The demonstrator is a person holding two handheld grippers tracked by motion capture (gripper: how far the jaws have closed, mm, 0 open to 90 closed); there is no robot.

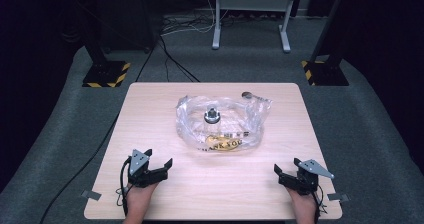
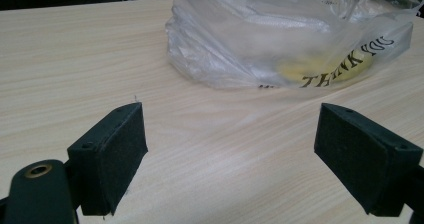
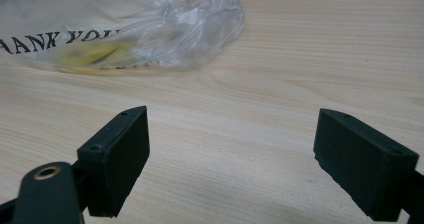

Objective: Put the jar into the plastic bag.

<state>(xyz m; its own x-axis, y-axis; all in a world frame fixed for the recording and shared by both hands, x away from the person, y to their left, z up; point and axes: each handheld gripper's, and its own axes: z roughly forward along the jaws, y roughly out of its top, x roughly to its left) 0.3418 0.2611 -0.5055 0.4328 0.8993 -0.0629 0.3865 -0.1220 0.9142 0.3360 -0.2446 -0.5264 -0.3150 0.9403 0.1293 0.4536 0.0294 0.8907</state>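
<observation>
Plainly, the thing to be handled is the clear plastic bag (image 1: pixel 220 124), which lies crumpled in the middle of the worktop (image 1: pixel 150 109), well ahead of both hands. It carries dark "THANK YOU" lettering along its near edge, and something yellow (image 2: pixel 320 66) shows blurred through the film there; what it is I cannot tell. A small metal piece with a knob (image 1: pixel 211 116) sits at the bag's middle; whether on top of the film or under it is unclear. A small round dark object (image 1: pixel 247 95) lies at the far right corner of the bag.

The left hand-held gripper (image 1: pixel 159 168) rests low near the front left of the worktop, its jaws spread wide with nothing between them. The right hand-held gripper (image 1: pixel 286 173) sits near the front right, likewise wide open and empty. In both gripper views, bare wood lies between the black pads (image 2: pixel 112 154) and the bag.

The film looks thin, limp and slippery, so it will likely sag, slide and crease rather than keep shape. A pinch on a bunched fold at the near rim, or on the gathered film at the far right, probably holds better than a flat stretch. The contents may shift the weight when lifted, so a hold at each side seems wise.
</observation>
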